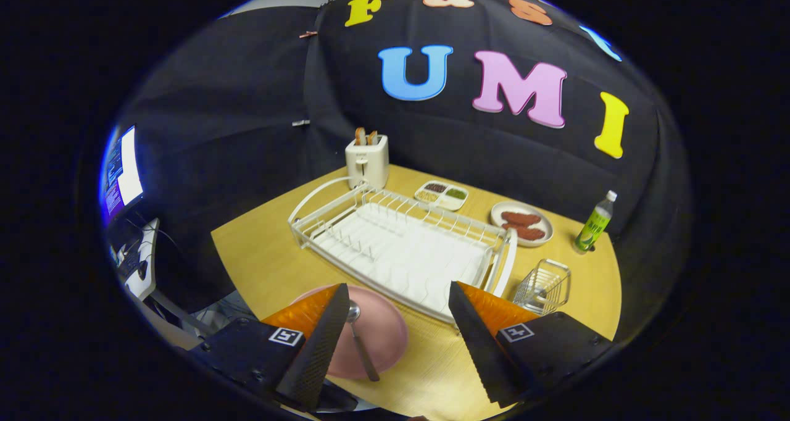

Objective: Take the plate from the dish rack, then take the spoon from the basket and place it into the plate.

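Now spoon [361, 341] in plate [386, 334]; gripper [398, 304] spread, empty.

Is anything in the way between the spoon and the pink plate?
No. The spoon already lies in the pink plate, beside the dish rack. The claw hangs open above, holding nothing.

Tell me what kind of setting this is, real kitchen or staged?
Likely a staged kitchen tabletop in a recording booth: a wooden table backed by black cloth, with a dish rack, toaster and a pink plate holding a spoon. The gripper is open above it.
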The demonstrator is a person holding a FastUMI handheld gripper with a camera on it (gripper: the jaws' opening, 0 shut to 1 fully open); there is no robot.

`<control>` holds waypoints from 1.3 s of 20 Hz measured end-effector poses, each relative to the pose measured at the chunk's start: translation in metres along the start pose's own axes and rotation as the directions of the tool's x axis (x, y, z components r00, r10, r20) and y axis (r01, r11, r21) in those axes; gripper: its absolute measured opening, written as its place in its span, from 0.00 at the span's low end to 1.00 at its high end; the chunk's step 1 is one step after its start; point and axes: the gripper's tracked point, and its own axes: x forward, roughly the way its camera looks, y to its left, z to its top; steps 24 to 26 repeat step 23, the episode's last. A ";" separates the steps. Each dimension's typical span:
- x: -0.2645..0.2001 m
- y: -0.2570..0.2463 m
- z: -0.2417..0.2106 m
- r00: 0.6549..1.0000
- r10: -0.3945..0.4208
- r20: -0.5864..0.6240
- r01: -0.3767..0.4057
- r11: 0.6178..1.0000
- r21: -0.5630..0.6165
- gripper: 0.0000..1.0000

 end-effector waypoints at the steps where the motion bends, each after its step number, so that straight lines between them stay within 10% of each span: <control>1: -0.002 -0.007 0.019 0.999 -0.022 0.037 0.022 1.000 -0.003 0.99; 12: -0.071 -0.078 0.156 0.912 -0.230 0.341 0.230 0.972 0.038 0.98; 26: -0.079 -0.117 0.144 0.898 -0.295 0.326 0.279 0.955 0.095 0.98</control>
